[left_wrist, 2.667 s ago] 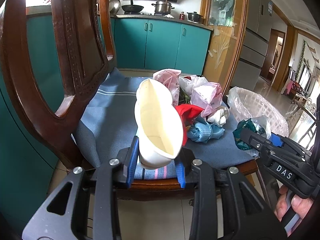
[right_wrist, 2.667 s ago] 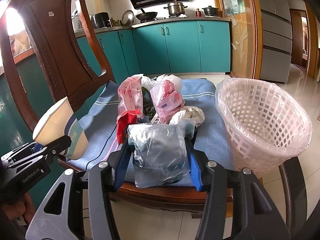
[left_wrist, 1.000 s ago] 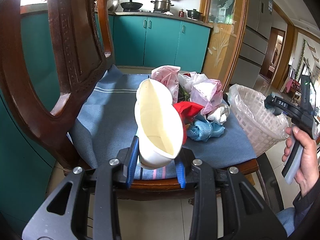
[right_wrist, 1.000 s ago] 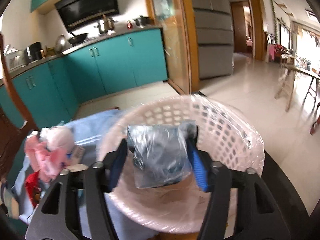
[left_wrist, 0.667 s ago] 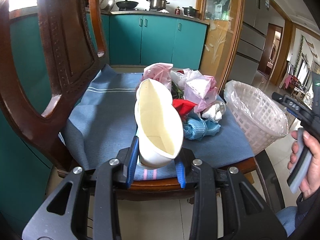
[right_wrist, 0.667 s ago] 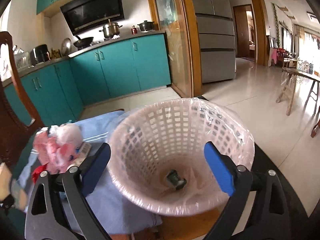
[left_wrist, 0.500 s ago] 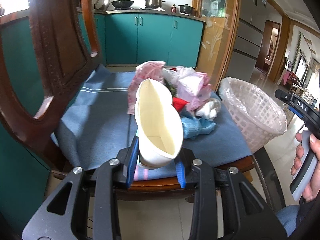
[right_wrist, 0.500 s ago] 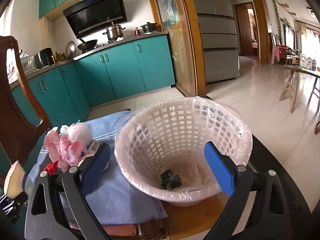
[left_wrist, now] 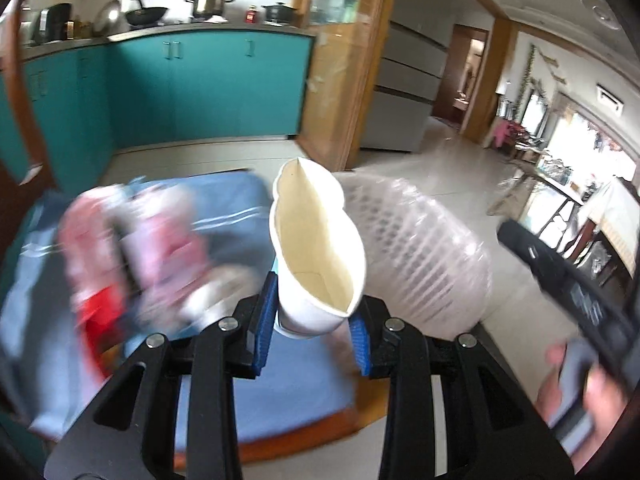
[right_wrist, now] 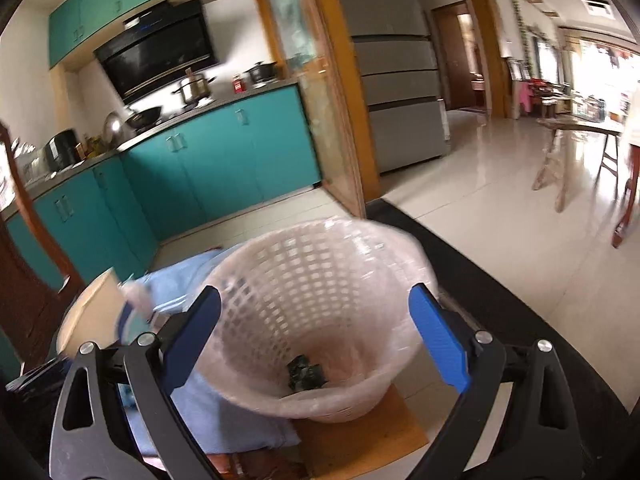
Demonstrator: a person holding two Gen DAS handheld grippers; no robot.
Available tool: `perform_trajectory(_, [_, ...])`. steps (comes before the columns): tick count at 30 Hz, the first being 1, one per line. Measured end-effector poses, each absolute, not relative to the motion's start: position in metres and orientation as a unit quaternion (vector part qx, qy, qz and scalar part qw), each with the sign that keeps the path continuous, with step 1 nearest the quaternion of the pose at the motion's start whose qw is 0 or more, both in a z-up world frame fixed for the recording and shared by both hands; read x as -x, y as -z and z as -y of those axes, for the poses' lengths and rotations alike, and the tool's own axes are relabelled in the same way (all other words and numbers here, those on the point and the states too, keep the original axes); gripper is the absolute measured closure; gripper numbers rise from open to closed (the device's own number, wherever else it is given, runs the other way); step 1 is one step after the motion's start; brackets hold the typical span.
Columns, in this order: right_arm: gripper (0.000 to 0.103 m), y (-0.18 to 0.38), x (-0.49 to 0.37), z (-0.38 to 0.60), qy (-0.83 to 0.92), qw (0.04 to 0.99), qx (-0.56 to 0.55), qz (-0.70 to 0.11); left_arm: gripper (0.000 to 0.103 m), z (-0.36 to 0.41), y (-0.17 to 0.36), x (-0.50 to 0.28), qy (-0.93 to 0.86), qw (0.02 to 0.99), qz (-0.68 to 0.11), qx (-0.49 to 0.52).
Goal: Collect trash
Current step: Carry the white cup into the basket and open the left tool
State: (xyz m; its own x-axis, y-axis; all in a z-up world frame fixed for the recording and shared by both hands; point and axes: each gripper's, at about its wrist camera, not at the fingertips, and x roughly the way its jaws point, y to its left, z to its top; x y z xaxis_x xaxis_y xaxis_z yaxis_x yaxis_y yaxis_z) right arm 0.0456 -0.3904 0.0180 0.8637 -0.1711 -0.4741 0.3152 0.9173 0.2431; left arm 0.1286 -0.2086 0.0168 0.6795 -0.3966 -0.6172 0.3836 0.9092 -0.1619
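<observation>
My left gripper (left_wrist: 312, 332) is shut on a squashed white paper cup (left_wrist: 316, 252), held above the chair's blue cushion (left_wrist: 280, 388) just left of the pink plastic basket (left_wrist: 420, 256). A blurred pile of pink, red and white wrappers (left_wrist: 132, 256) lies on the cushion to the left. My right gripper (right_wrist: 316, 340) is open and empty, hovering over the basket (right_wrist: 320, 304). A dark crumpled bag (right_wrist: 306, 372) lies in the basket's bottom. The cup shows at the left of the right wrist view (right_wrist: 96, 316).
The wooden chair back (left_wrist: 16, 128) rises at the far left. Teal kitchen cabinets (left_wrist: 208, 88) and a wooden door frame (left_wrist: 340, 80) stand behind. The right gripper's black body and the hand holding it (left_wrist: 580, 304) are at the right. Tiled floor (right_wrist: 500, 216) lies beyond.
The right gripper let the clear plastic bag drop into the basket and now stands open above it. The left gripper has swung right with the cup, toward the basket.
</observation>
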Motion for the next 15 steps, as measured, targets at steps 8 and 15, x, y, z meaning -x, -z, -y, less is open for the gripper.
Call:
perform_trajectory(8, [0.010,-0.021,-0.043,0.411,0.165,0.944,-0.191,-0.214,0.030,0.293,-0.002,-0.169,0.255,0.898,-0.356,-0.034])
perform_trajectory(15, [0.010,-0.018,-0.049,0.400,0.144,0.947,-0.180,-0.222,0.014,0.231,-0.014,-0.141,0.187,0.928,-0.318,-0.049])
